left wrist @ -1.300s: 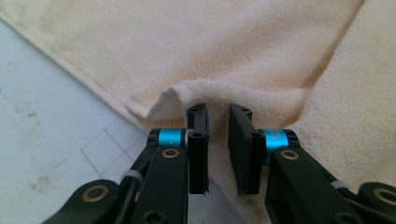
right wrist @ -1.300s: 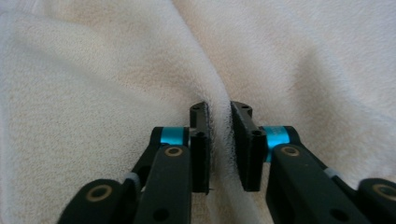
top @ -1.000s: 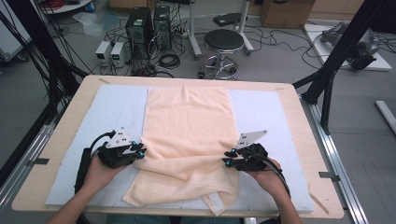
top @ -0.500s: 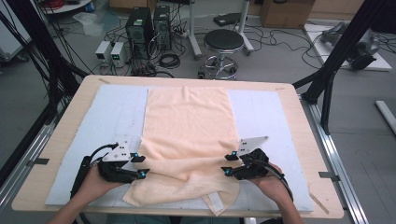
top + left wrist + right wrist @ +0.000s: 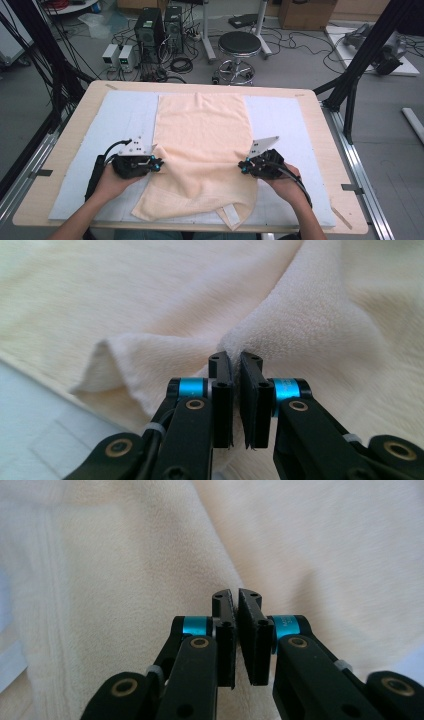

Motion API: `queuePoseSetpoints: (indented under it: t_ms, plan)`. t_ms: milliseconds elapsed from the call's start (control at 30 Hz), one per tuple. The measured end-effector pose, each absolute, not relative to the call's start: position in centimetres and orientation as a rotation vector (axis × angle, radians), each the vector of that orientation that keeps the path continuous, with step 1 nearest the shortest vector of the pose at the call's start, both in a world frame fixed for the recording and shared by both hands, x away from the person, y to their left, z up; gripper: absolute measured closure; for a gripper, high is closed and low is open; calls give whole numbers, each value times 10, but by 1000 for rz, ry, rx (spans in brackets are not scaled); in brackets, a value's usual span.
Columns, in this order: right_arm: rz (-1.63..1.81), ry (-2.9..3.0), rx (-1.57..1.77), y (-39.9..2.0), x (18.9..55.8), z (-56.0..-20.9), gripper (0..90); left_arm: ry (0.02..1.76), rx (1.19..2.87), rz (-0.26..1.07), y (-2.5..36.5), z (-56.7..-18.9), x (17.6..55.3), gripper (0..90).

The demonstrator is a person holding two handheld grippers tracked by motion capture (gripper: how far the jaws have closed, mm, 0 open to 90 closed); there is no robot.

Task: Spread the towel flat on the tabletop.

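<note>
A peach towel (image 5: 202,135) lies lengthwise on the pale mat (image 5: 290,115), its near part rumpled and folded over. My left gripper (image 5: 159,163) is at the towel's left edge and my right gripper (image 5: 242,168) at its right edge, both pointing inward. In the left gripper view the jaws (image 5: 235,357) have just been closing and pinch a raised fold of towel (image 5: 325,315) at their tips. In the right gripper view the jaws (image 5: 235,596) have likewise just closed on a ridge of towel (image 5: 125,580).
The mat covers most of the wooden table (image 5: 75,130). A white label (image 5: 231,215) hangs off the towel's near edge. Behind the table stand a stool (image 5: 239,45), computer boxes (image 5: 150,25) with cables, and black frame posts (image 5: 357,70) at the right.
Half a second ago both grippers sat nearer the table's front edge. They have since come forward again to the towel's side edges, and the cloth there is bunched at their tips.
</note>
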State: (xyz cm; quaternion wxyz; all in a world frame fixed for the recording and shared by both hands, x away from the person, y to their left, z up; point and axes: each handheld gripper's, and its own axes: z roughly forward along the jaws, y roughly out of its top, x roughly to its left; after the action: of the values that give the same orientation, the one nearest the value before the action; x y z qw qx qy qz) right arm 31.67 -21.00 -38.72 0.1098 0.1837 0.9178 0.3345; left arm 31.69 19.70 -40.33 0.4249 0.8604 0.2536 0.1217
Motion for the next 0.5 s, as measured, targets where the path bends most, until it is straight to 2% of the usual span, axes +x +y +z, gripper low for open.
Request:
queuePoseSetpoints:
  t_ms: [267, 367, 500]
  plan:
    - [893, 2725, 685, -204, 351, -411, 829, 802, 2157, 351, 184, -422, 351, 808]
    - [917, 2707, 704, -206, 354, -410, 767, 839, 2137, 375, 187, -421, 353, 717]
    - [997, 2676, 708, -213, 347, -400, 720, 833, 2116, 377, 191, -413, 346, 656]
